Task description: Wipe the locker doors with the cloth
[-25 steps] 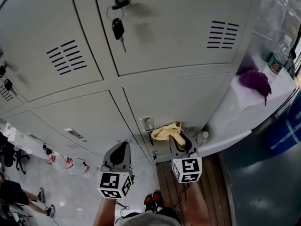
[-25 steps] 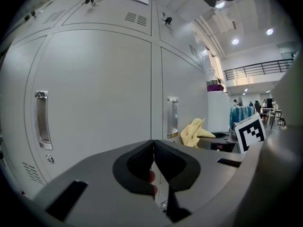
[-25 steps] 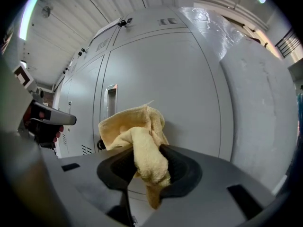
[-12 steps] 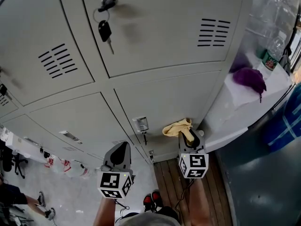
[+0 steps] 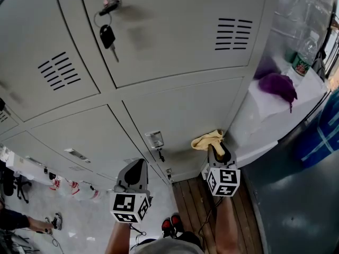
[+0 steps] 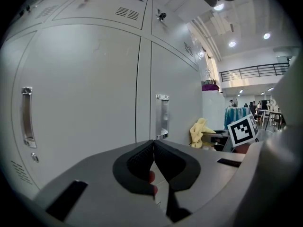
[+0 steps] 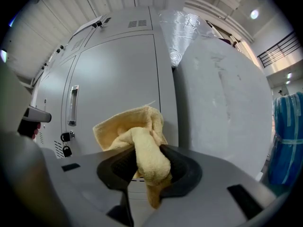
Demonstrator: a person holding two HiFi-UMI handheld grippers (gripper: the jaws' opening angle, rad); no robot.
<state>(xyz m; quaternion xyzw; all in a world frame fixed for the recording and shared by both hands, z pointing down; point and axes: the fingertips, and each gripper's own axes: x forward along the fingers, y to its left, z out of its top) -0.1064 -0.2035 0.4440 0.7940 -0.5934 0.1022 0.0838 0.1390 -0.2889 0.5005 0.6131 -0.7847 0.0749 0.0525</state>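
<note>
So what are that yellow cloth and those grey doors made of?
The cloth looks like soft terry towelling: fuzzy pile, limp folds. The locker doors seem painted sheet metal, matt pale grey, judging by the punched vent slots.

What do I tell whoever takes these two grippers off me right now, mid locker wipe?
Right gripper: shut on the yellow cloth, bunched, held at the right edge of the lower locker door; contact cannot be confirmed.
Left gripper: shut, empty, touching nothing.
Done: nothing shows which doors are already wiped.
Left: treat every door as pending, probably starting with this lower one; mind the key hanging in the upper door.
</note>
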